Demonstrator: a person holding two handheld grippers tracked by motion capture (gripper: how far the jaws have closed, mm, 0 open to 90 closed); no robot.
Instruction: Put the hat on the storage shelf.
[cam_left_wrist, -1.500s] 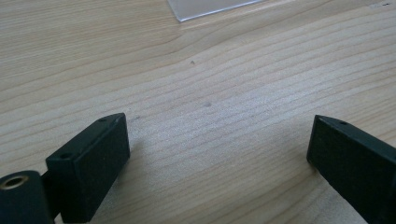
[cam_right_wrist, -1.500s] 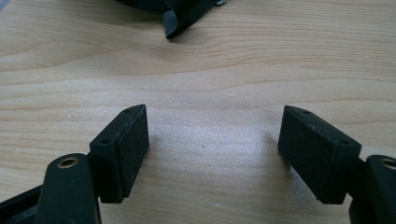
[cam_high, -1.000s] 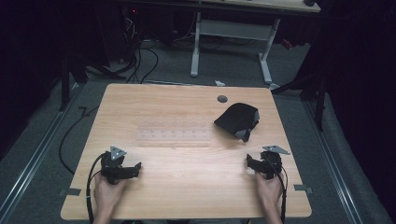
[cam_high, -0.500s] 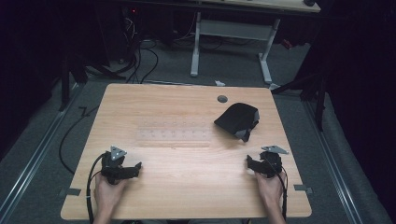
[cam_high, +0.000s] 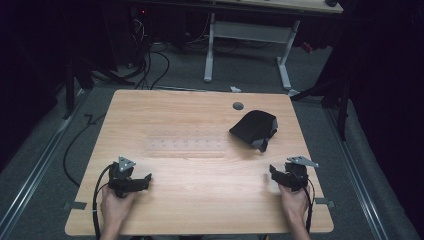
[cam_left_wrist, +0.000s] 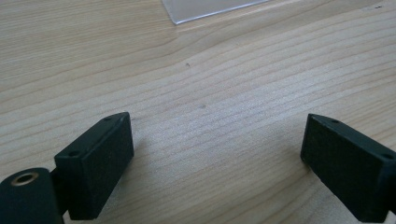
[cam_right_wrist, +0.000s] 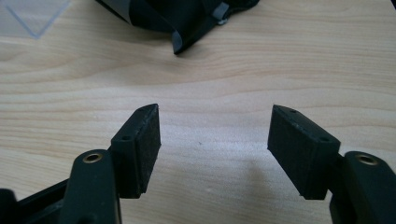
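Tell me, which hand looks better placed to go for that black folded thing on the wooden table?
The right. Its hand-held gripper sits at the table's right side, just in front of the black folded pouch, jaws apart with nothing between them. The left hand-held gripper is across the table, nearer a clear plastic sheet.

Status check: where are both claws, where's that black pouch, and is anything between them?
Left claw open, empty, low over the table. Right claw open, empty, jaws just been closing. Black pouch untouched, ahead of right claw. Clear plastic sheet flat mid-table, off that path.
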